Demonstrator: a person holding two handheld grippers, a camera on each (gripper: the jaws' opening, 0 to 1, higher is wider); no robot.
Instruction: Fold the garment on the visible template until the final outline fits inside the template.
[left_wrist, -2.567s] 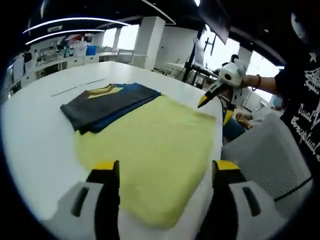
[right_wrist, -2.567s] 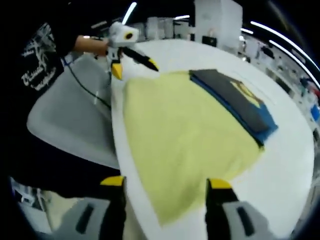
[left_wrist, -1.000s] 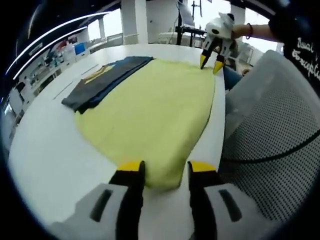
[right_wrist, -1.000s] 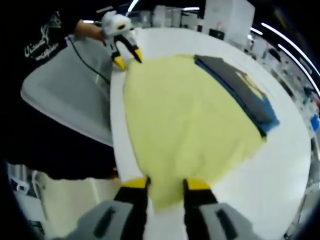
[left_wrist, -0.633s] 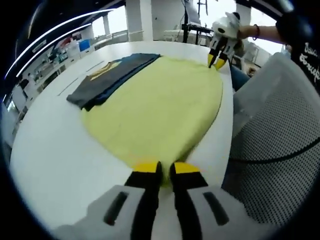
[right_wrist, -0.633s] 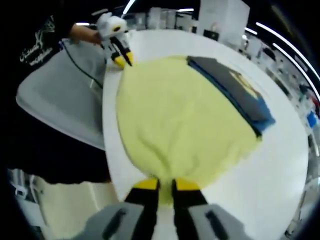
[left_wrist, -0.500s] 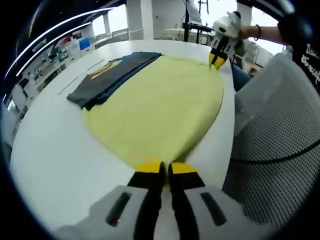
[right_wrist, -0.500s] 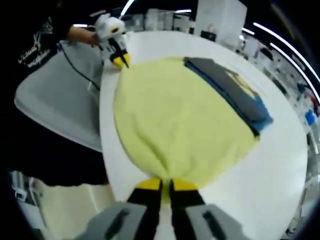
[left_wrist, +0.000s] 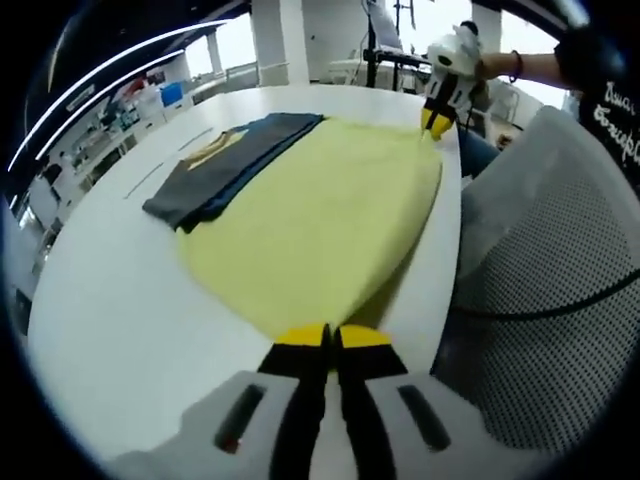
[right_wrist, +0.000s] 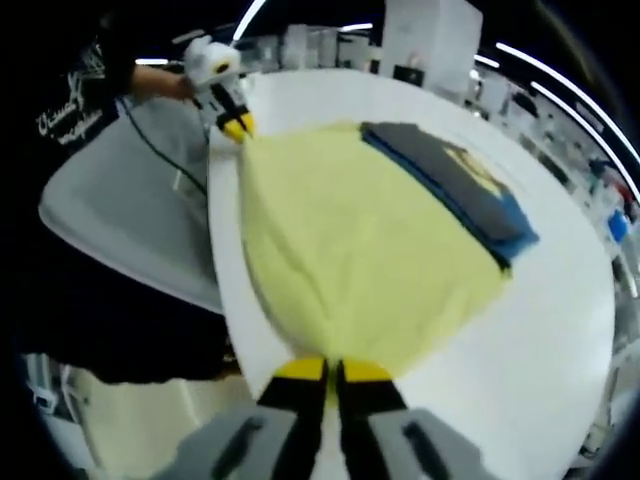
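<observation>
On the white table (left_wrist: 90, 330), a dark folded cloth (left_wrist: 225, 160) lies at the far left, the yellow garment (left_wrist: 320, 215) beside it. Its near corner is pinched in the closed left gripper (left_wrist: 323, 335), its far corner in the closed right gripper (left_wrist: 437, 122). Both corners should be lifted evenly, the edge kept taut.

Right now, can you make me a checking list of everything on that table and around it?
Surface: round white table, bare around the cloth.
Job's things: yellow garment spread flat, two near corners lifted; no template outline seen.
Clutter: folded dark shirt with blue and yellow parts, lying at the garment's far edge.
Tongs: left tongs shut on one corner; right tongs shut on the other.
Cables: black cable over the grey chair.
Surroundings: bright room, benches, ceiling light strips.
</observation>
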